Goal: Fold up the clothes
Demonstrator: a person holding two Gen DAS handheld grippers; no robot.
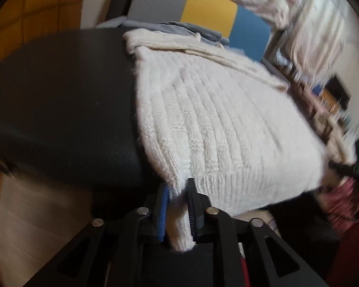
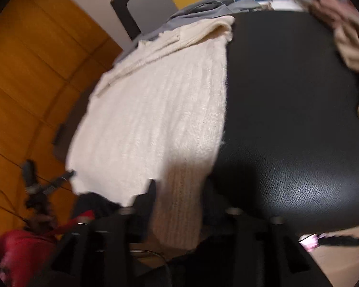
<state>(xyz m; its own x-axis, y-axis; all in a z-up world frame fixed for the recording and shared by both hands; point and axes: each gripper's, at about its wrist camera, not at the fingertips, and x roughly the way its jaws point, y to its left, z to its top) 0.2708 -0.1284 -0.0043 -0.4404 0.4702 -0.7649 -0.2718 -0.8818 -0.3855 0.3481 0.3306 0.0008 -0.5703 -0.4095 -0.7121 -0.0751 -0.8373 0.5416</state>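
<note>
A cream ribbed knit sweater lies spread flat on a black leather-look table, its hem hanging over the near edge. My left gripper is shut on the sweater's near left hem corner, with the knit pinched between the blue pad and the black finger. In the right wrist view the same sweater covers the left part of the table. My right gripper stands wide at the near right hem, and the knit lies flat and unpinched between its fingers. Its right finger is lost against the dark table.
Grey clothes are piled at the table's far end, before grey, yellow and blue panels. A beige garment lies at the far right of the table. A wooden door stands to the left. Red and pink fabric shows near the front edge.
</note>
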